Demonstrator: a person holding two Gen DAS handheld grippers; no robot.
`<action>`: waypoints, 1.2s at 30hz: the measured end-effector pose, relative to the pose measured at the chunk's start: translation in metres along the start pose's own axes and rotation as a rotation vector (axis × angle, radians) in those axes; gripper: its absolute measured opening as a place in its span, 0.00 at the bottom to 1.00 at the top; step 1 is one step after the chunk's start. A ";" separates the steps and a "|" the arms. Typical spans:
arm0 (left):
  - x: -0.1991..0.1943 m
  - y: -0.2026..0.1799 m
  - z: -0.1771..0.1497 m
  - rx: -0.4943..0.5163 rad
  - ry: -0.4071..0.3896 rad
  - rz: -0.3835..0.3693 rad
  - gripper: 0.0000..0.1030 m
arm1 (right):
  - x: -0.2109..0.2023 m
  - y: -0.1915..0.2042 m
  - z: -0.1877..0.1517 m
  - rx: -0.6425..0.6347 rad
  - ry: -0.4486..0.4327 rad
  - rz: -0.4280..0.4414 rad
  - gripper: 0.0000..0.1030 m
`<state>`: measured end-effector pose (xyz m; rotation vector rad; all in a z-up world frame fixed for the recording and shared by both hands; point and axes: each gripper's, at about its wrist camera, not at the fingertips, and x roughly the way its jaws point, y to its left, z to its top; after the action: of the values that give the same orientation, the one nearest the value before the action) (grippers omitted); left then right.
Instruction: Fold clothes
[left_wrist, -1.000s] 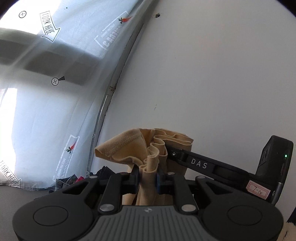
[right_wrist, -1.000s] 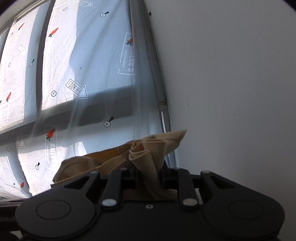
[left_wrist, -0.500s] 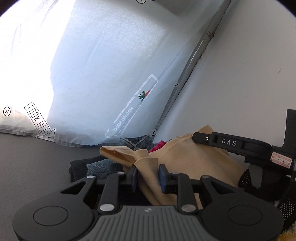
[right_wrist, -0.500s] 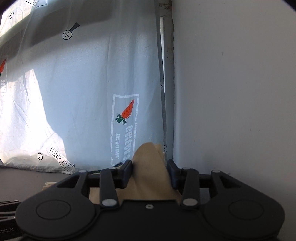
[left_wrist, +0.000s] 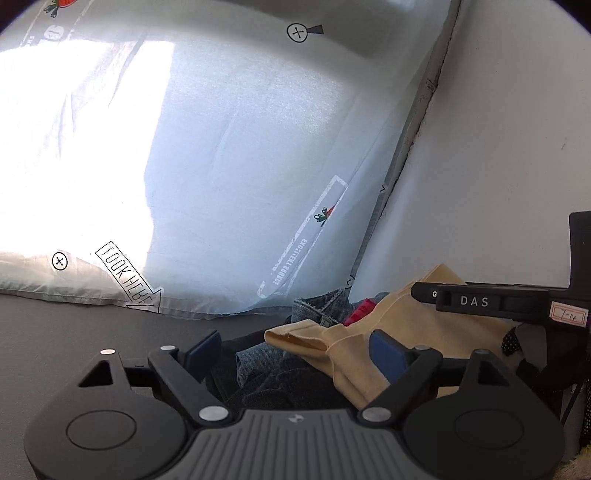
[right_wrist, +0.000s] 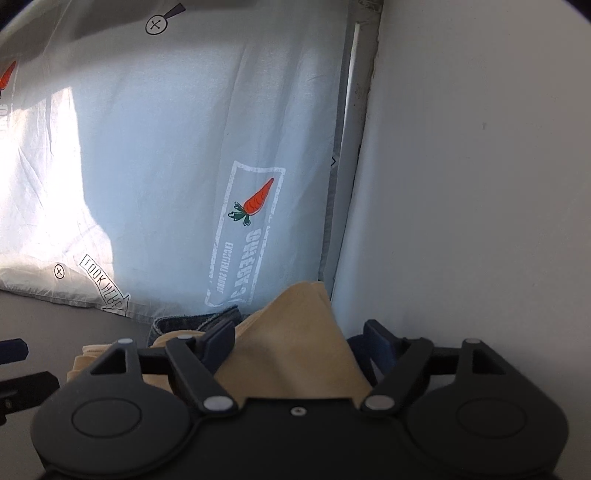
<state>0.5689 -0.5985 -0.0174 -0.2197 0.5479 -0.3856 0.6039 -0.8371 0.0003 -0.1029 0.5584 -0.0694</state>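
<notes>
- Left gripper (left_wrist: 295, 349): jaws spread wide, nothing clamped; tan garment (left_wrist: 354, 343) lies between them.
- Right gripper (right_wrist: 299, 341): likewise wide, gripping nothing.
- Risk: garment slumps onto jeans (left_wrist: 321, 308) heap far right, creasing.

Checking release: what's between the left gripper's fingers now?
Left wrist view: left gripper is open; between its fingers lie the tan garment and dark jeans beneath.

Dark grey tabletop (left_wrist: 55, 332) under heaped clothes (left_wrist: 332, 354) and curtain hem (left_wrist: 74, 291)
</notes>
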 end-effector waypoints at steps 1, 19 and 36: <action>-0.016 0.002 0.001 0.009 -0.018 0.017 0.90 | -0.011 0.006 0.004 -0.026 -0.031 -0.009 0.84; -0.278 -0.009 -0.037 0.137 -0.278 0.220 1.00 | -0.216 0.071 -0.012 0.127 -0.284 0.135 0.99; -0.446 0.060 -0.064 0.048 -0.257 0.288 1.00 | -0.380 0.204 -0.088 0.120 -0.399 0.145 1.00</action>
<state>0.2023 -0.3671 0.1177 -0.1379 0.3104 -0.0875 0.2430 -0.6059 0.1021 0.0412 0.1614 0.0582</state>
